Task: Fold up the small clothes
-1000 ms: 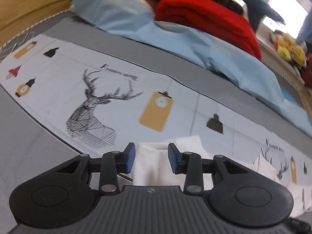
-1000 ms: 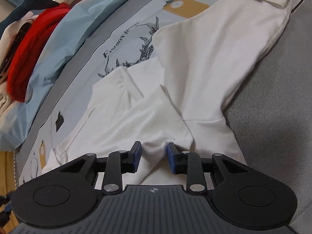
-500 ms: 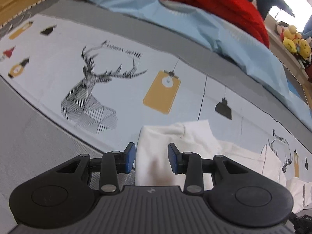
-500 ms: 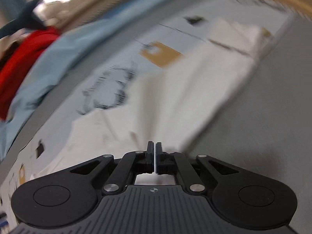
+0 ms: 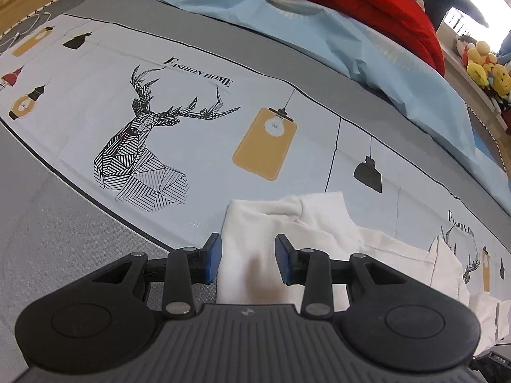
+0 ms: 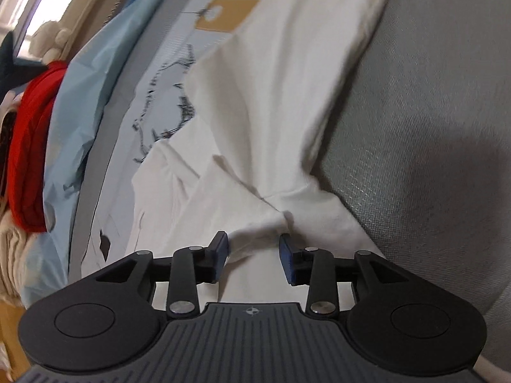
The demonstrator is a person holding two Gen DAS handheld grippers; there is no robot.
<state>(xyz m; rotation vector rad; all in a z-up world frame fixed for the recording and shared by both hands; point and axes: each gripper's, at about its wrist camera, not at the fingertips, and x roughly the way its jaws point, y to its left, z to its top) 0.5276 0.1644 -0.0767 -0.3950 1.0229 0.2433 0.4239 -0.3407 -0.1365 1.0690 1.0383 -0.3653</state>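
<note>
The white garment point(image 6: 271, 102) lies on the bed's printed sheet point(image 5: 198, 146), filling the right view's centre; the left view shows only its end. Left gripper point(image 5: 248, 259) and right gripper point(image 6: 254, 258) jaws gape, gripping nothing, cloth between

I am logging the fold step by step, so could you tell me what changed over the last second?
The right gripper shut on the white garment half a second ago, swung it, and has reopened, letting go. The left gripper moved forward, so more of the garment's end shows between its open jaws. The deer-print bedsheet and red blanket stayed put.
</note>
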